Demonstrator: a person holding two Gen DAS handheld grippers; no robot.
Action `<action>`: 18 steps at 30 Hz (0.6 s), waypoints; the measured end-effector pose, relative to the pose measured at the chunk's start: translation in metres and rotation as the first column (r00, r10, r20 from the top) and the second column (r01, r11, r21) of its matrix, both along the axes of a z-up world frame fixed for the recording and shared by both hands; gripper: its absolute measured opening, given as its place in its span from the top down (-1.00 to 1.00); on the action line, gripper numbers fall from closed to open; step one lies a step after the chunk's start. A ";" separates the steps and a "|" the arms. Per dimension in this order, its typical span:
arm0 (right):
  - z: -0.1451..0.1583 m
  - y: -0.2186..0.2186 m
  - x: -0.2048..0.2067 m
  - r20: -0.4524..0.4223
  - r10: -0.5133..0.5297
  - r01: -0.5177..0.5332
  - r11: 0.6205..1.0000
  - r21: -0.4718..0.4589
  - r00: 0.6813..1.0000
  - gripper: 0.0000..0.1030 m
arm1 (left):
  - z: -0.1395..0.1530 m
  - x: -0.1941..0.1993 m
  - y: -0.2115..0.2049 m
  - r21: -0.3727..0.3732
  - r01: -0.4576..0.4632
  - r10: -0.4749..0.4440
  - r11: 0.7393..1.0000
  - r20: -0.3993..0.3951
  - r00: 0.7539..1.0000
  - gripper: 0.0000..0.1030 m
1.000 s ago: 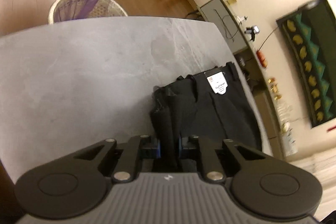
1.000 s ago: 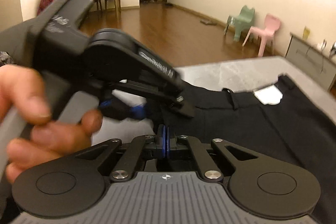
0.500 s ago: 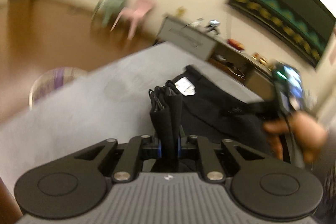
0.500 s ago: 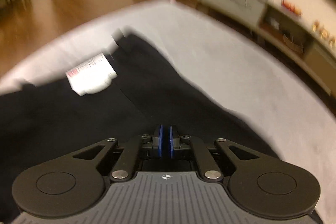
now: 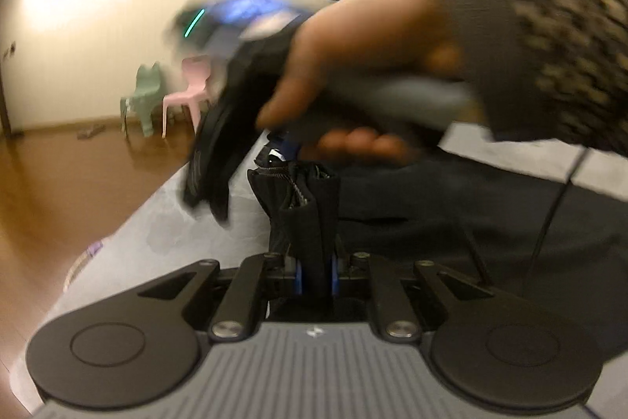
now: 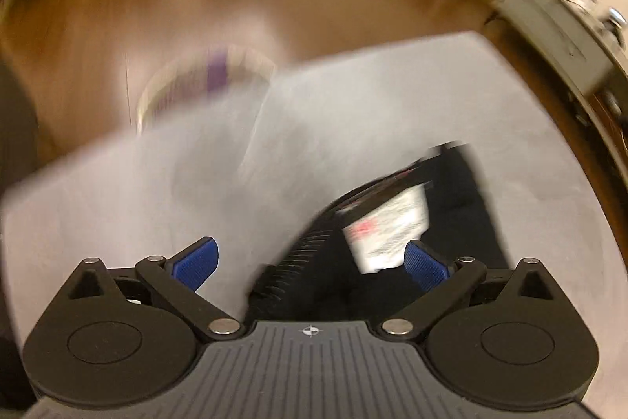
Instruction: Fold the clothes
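Note:
Black trousers lie on a grey table. My left gripper is shut on a bunched fold of the trousers' waistband, which stands up between the blue pads. In the left wrist view my right gripper crosses just beyond the fold, held by a hand, blurred. In the right wrist view my right gripper is open, its blue pads wide apart over the trousers, near the white label. The view is motion-blurred.
A woven basket with purple cloth stands on the wooden floor beyond the table's far edge. A green and a pink small chair stand by the wall. A grey cabinet runs along the right wall.
My right gripper has opened and swung round across the trousers toward the waistband and label. My left gripper has kept its hold on the fold while turning toward the wall.

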State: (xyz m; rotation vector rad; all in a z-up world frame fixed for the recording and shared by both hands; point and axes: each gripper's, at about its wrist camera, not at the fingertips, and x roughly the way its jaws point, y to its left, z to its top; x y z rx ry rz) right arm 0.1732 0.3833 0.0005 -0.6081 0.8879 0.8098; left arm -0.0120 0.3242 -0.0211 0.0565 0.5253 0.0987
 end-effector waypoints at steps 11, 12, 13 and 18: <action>0.030 -0.180 -0.020 -0.077 -0.331 0.337 0.885 0.321 0.941 0.83 | 0.010 -0.030 -0.034 -0.059 0.299 -0.297 0.953 0.040 0.954 0.78; 0.022 -0.206 -0.020 -0.118 -0.374 0.392 0.852 0.348 0.920 0.83 | 0.007 -0.030 -0.041 -0.059 0.327 -0.326 0.943 0.024 0.945 0.78; 0.013 -0.232 -0.019 -0.161 -0.415 0.445 0.815 0.372 0.895 0.83 | 0.004 -0.031 -0.047 -0.059 0.351 -0.351 0.935 0.004 0.936 0.78; -0.042 -0.287 -0.013 -0.300 -0.492 0.575 0.721 0.386 0.818 0.82 | -0.014 -0.028 -0.070 -0.069 0.419 -0.424 0.905 -0.095 0.901 0.70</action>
